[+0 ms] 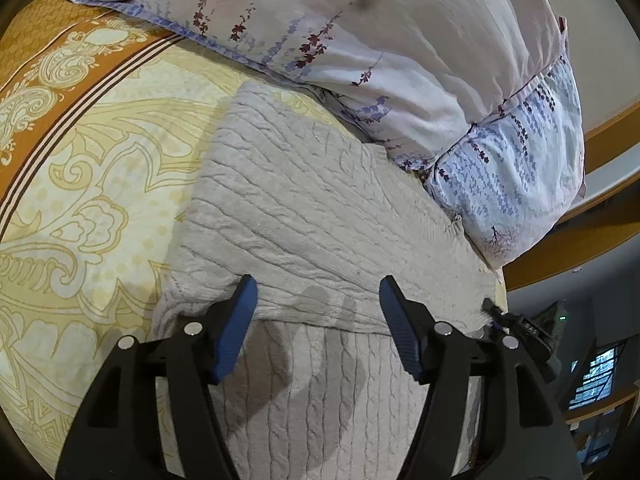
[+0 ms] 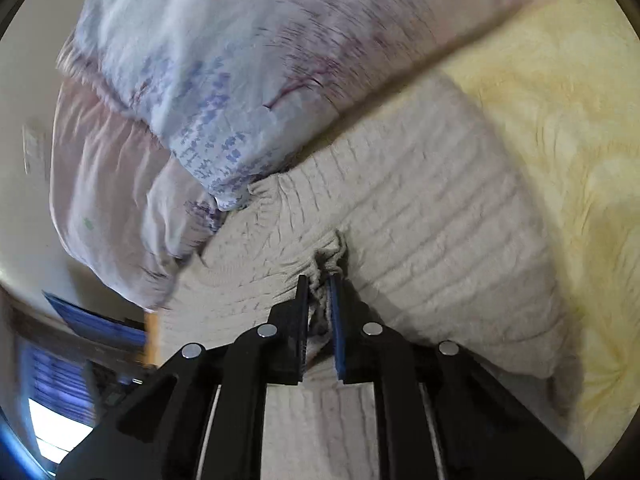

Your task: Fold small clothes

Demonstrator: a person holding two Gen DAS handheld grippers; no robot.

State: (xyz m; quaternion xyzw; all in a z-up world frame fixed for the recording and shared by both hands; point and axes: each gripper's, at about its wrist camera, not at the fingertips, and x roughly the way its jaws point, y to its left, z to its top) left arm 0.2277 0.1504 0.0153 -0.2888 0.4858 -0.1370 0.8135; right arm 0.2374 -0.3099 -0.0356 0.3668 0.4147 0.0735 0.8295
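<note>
A beige cable-knit sweater [image 1: 296, 208] lies on the bed, one layer folded over another. My left gripper [image 1: 318, 292] is open and empty, its blue pads [image 1: 244, 304] hovering over the folded edge. In the right wrist view the same sweater [image 2: 432, 216] fills the middle. My right gripper [image 2: 320, 284] is shut on a bunched pinch of the knit fabric [image 2: 330, 254]. The right gripper's tip also shows in the left wrist view [image 1: 496, 314] at the sweater's right edge.
A floral pink and blue pillow [image 1: 360, 40] lies just behind the sweater, touching it; it also shows in the right wrist view [image 2: 192, 92]. A yellow and orange patterned bedsheet [image 1: 80, 168] covers the bed. A wooden bed frame [image 1: 580, 240] runs at the right.
</note>
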